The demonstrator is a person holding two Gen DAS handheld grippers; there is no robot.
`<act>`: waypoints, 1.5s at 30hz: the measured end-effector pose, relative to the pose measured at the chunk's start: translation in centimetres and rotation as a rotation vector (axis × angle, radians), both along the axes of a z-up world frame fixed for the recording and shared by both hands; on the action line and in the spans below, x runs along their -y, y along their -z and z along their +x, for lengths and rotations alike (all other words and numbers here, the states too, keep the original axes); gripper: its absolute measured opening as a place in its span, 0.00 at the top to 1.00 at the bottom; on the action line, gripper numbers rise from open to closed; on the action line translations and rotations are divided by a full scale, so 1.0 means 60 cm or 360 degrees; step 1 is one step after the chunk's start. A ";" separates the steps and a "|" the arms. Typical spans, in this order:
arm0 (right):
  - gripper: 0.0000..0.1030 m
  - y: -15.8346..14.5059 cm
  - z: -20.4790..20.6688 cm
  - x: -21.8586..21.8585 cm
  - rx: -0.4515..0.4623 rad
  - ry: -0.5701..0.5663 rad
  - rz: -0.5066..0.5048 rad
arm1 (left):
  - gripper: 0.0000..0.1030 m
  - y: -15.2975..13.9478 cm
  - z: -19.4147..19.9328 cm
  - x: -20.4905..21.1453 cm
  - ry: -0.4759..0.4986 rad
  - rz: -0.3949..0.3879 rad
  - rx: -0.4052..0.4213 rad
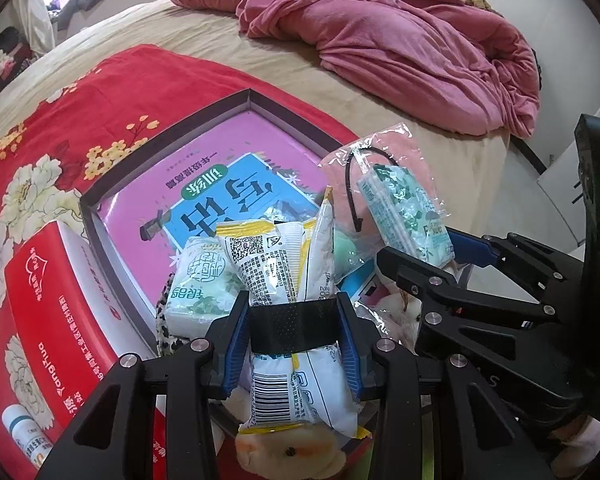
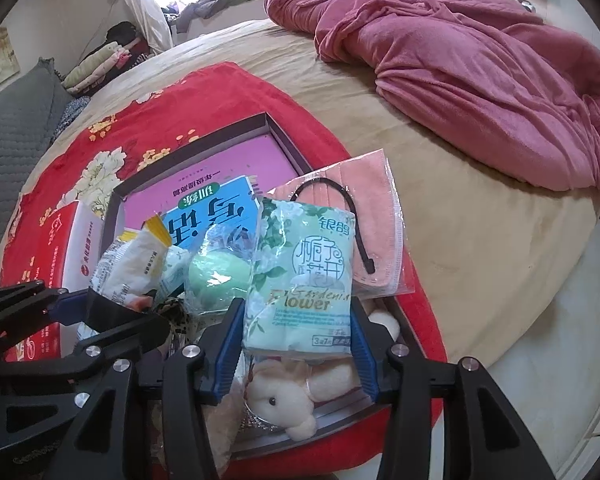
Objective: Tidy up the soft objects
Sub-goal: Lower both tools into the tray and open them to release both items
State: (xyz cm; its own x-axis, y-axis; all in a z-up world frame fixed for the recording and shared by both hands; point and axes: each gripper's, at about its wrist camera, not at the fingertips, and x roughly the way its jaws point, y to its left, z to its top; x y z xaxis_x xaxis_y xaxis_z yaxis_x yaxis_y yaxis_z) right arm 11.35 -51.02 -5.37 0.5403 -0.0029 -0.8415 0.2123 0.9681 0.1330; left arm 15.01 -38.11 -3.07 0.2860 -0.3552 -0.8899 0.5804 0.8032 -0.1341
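Observation:
My left gripper (image 1: 292, 308) is shut on two white and yellow packets (image 1: 268, 264), with a black band (image 1: 296, 328) across them between the blue pads. My right gripper (image 2: 298, 320) is shut on a green tissue pack (image 2: 300, 280) that stands upright over the dark shallow box (image 2: 116, 208). A pink mask in a clear bag (image 2: 376, 208) leans behind that pack; I cannot tell whether the pads hold it too. Under both grippers, in the box's near corner, lie a white plush toy (image 2: 284, 396), a green round thing in clear wrap (image 2: 216, 280) and another tissue pack (image 1: 200, 292).
A pink and blue book (image 1: 220, 148) covers the box floor. A red carton (image 1: 48, 312) stands left of the box on a red floral blanket (image 1: 60, 120). A crumpled pink quilt (image 1: 380, 40) lies on the far side of the bed. The floor shows at the right.

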 end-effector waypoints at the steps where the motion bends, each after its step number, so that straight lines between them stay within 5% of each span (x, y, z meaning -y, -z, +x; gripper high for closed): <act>1: 0.51 -0.002 -0.001 0.001 0.0007 0.0003 -0.0001 | 0.59 -0.001 0.000 -0.001 -0.0001 -0.0004 0.0002; 20: 0.45 -0.048 -0.037 0.020 0.0135 0.0084 0.0001 | 0.58 0.000 -0.002 0.002 -0.0003 0.0013 0.0003; 42: 0.42 -0.057 -0.045 0.023 0.0162 0.0143 0.0005 | 0.41 -0.015 -0.003 -0.007 -0.0047 -0.0025 0.0067; 45: 0.42 -0.059 -0.045 0.023 0.0166 0.0146 -0.0001 | 0.30 -0.018 -0.002 -0.010 -0.0056 -0.0042 0.0064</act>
